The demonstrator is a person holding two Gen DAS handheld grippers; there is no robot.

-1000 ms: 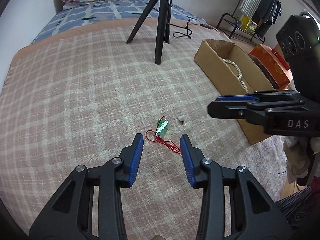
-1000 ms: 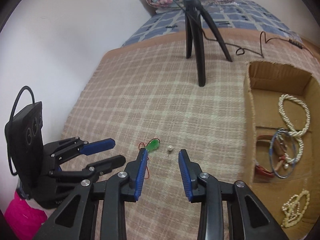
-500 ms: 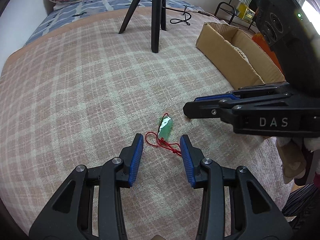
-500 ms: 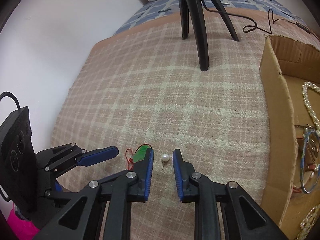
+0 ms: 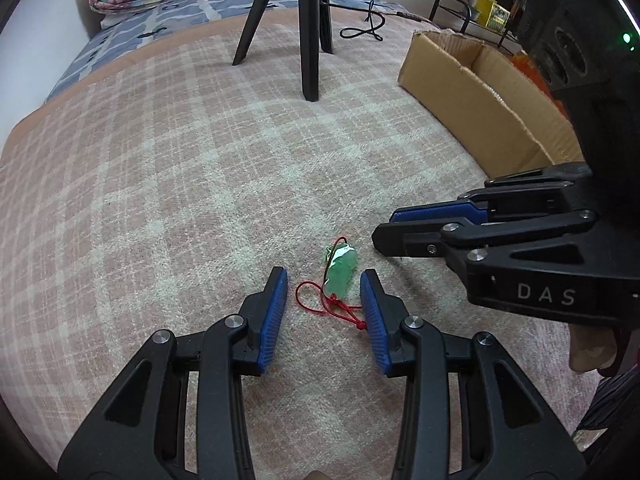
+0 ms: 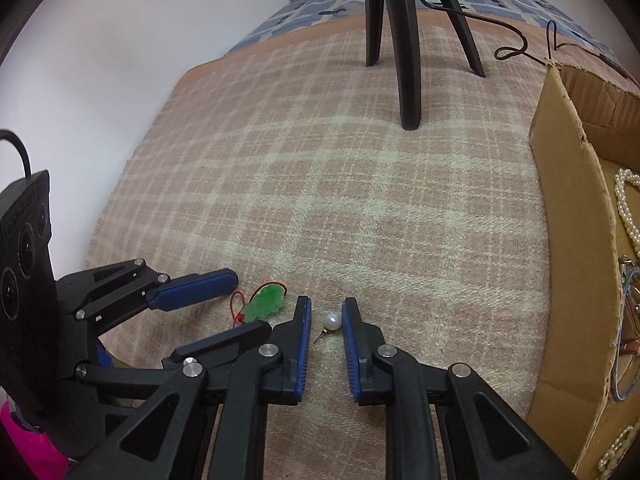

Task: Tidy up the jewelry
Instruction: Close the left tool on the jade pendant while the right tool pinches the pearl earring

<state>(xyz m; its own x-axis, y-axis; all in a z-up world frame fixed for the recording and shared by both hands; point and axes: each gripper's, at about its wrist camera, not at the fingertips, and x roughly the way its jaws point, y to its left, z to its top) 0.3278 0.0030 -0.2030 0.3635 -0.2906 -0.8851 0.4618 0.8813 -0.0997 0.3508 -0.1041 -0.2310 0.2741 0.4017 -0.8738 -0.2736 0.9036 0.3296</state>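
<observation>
The work surface is a bed covered with a pink-and-cream plaid blanket (image 5: 168, 184). One black tripod (image 6: 408, 60) stands on it, three legs visible. One open cardboard box (image 5: 472, 92) sits at the right edge of the blanket and serves as the jewelry container.

Progress, judged from the layout: the task is well advanced. In the right wrist view the box already holds several pieces, including a pearl necklace (image 6: 626, 208), a blue hoop (image 6: 624, 380) and a second beaded strand (image 6: 616, 450); the exact count inside is cut off by the frame edge. Two pieces remain loose on the blanket, near each other and well apart from the box.

Remaining item 1: one green jade pendant (image 5: 340, 270) on a red cord (image 5: 332, 304). It lies flat between the fingers of the left gripper (image 5: 324, 292). The jaws are spread wide and do not touch the pendant.

Remaining item 2: one pearl earring (image 6: 331, 321) with a short metal post. It rests between the fingers of the right gripper (image 6: 326, 320), whose jaws are partly closed, open by a narrow gap. The pearl sits just beside, possibly touching, the right-hand pad; it is not yet pinched.

Both pieces still need to be grasped and moved to the box.
</observation>
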